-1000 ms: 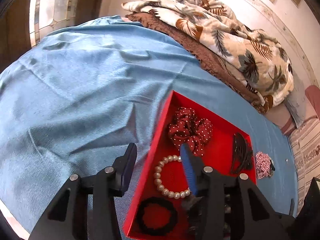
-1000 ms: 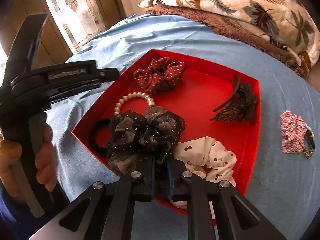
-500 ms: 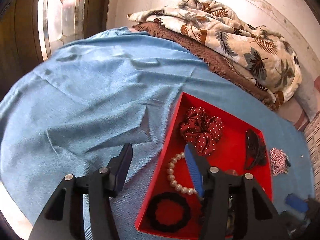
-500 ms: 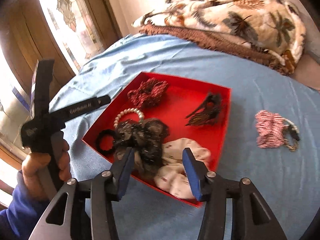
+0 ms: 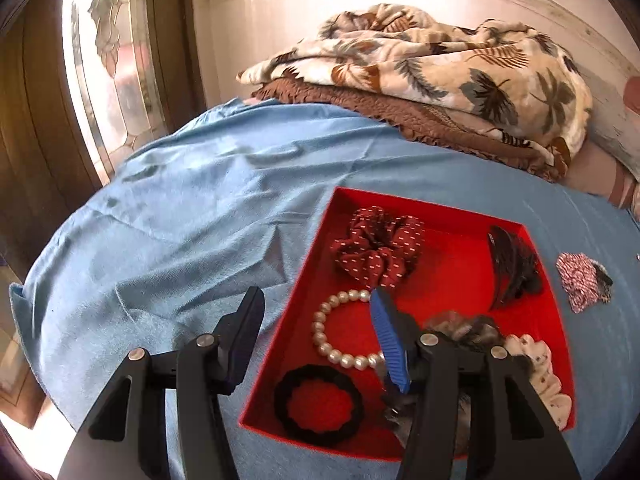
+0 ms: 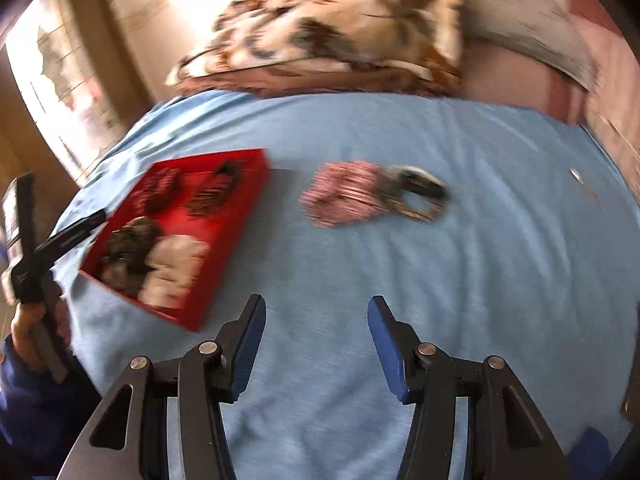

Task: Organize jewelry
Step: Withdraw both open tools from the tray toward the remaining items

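A red tray [image 5: 440, 224] lies on the blue cloth. It holds a dark red dotted scrunchie [image 5: 378, 248], a pearl bracelet [image 5: 332, 344], a black hair tie [image 5: 318, 404], a black hair claw [image 5: 512, 268], a dark sheer scrunchie [image 5: 464, 328] and a white cherry-print scrunchie [image 5: 540, 368]. A pink checked scrunchie [image 6: 344, 192] with a bracelet [image 6: 420, 188] beside it lies on the cloth right of the tray [image 6: 236, 208]. My left gripper [image 5: 316, 332] is open over the tray's left edge. My right gripper [image 6: 316, 340] is open and empty, above bare cloth near the pink scrunchie. The right view is blurred.
A folded leaf-print blanket [image 5: 440, 64] on a brown quilt [image 5: 400, 116] lies at the back of the bed. A glazed door [image 5: 108, 60] stands at the left. A small metal item [image 6: 576, 174] lies far right on the cloth.
My right gripper opened and let the dark sheer scrunchie go into the tray, then pulled back and swung right towards the pink scrunchie. My left gripper lifted and drew back, still open.
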`<state>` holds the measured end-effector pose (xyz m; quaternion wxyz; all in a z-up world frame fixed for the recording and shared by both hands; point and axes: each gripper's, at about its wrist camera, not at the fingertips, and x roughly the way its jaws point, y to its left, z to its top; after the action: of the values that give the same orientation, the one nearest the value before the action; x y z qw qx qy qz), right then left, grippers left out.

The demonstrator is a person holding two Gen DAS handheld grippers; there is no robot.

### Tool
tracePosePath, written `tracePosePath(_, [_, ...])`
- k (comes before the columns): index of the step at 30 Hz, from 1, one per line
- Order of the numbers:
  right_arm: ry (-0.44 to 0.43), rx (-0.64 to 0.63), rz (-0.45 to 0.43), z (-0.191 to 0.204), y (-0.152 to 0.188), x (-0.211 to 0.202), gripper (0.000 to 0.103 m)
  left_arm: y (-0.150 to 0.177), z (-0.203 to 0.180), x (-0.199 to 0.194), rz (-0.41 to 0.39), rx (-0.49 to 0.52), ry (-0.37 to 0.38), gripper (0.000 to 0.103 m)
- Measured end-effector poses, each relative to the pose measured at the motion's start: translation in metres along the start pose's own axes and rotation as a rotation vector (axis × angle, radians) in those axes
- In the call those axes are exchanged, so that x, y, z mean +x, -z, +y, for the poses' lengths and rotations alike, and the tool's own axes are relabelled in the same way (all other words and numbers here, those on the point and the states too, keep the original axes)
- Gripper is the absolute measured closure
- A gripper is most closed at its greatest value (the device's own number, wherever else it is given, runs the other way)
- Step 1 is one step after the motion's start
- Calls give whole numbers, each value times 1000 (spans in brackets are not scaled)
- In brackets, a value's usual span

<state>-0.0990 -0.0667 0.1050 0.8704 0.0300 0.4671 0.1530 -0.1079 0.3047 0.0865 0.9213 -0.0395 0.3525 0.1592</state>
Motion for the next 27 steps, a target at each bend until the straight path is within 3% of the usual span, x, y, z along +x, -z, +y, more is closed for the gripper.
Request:
tracePosePath(5, [30, 85, -8, -49, 6, -3, 45, 1, -17, -22, 17, 19, 30, 49])
tracePosePath(8, [37, 112, -17, -70, 3, 1, 46, -6, -33, -46, 6, 27, 90, 49])
tracePosePath(15, [10, 154, -46, -95, -11, 19, 45, -30, -119, -81, -18, 200, 240, 39])
tracePosePath(22, [-62, 159, -57, -105, -27, 35, 45, -28, -201, -72, 23, 335, 299, 39])
tracePosePath(27, [-102, 147, -46, -107, -39, 49, 45, -20, -238, -44, 93, 374, 306, 39])
